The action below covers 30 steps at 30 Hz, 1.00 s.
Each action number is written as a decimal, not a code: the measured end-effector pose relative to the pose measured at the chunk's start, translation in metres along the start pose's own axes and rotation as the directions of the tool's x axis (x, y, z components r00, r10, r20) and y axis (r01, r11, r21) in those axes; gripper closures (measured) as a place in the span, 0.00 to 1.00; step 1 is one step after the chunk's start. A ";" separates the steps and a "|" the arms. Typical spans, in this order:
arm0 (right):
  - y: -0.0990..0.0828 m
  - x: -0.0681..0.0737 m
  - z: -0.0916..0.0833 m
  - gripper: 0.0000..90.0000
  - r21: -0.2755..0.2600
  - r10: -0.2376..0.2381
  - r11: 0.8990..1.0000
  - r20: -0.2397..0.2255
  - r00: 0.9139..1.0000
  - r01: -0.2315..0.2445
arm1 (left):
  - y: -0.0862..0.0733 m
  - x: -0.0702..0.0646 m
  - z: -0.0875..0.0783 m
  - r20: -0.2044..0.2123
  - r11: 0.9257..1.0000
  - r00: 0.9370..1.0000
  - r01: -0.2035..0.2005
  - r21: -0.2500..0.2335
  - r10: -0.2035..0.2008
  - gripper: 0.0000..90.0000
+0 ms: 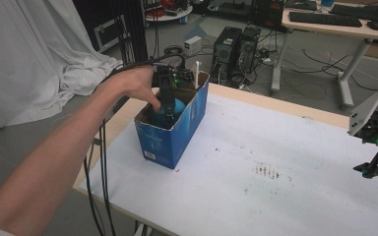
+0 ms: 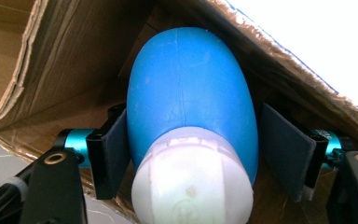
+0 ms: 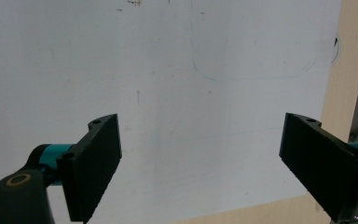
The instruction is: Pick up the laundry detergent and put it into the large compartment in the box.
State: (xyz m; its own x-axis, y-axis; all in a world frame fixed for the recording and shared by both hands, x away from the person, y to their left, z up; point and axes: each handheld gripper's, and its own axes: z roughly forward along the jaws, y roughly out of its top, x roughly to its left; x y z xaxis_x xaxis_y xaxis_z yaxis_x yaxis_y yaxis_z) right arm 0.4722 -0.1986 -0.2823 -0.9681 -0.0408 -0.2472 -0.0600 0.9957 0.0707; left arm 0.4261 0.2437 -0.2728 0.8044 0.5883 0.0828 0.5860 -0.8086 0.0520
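Observation:
A blue rounded bottle point(image 2: 191, 88) with a white cap lies inside an open blue cardboard box point(image 1: 189, 129) at the table's far left. My left gripper point(image 2: 194, 114) reaches down into the box and its jaws flank the bottle. A narrow dark gap shows at the right pad point(image 2: 286, 149), so the bottle is not squeezed. From above, the left gripper point(image 1: 167, 105) and the bottle point(image 1: 176, 109) sit just under the person's hand. My right gripper point(image 3: 200, 126) hovers open over bare white tabletop, and in the high view it point(image 1: 376, 169) hangs at the table's right edge.
The box stands on a white sheet over a wooden table point(image 1: 275, 162); its brown inner walls point(image 2: 70, 70) close in around the left jaws. Black cables point(image 1: 98, 162) trail off the table's left edge. Beyond are computer towers point(image 1: 236, 49), a desk and a white cloth point(image 1: 34, 54).

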 end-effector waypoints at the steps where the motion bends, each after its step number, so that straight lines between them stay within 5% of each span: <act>1: 0.000 0.000 0.000 0.13 0.000 0.000 1.000 0.000 1.000 0.000 | 0.000 0.001 0.000 0.000 1.000 1.000 0.001 0.001 -0.001 0.31; 16: 0.001 0.000 0.000 0.13 -0.002 -0.004 1.000 -0.002 1.000 0.004 | -0.005 0.006 -0.009 -0.014 1.000 1.000 0.025 -0.016 -0.026 0.28; 30: -0.001 0.000 -0.001 0.13 0.000 0.001 1.000 0.000 1.000 -0.001 | -0.002 0.002 -0.023 -0.018 1.000 1.000 -0.002 -0.021 0.001 0.25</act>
State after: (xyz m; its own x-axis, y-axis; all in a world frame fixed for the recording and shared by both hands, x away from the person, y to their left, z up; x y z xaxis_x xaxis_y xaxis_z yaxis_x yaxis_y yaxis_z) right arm 0.4718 -0.1996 -0.2814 -0.9682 -0.0397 -0.2468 -0.0590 0.9957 0.0710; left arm 0.4242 0.2465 -0.2501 0.8033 0.5870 0.1005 0.5824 -0.8096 0.0729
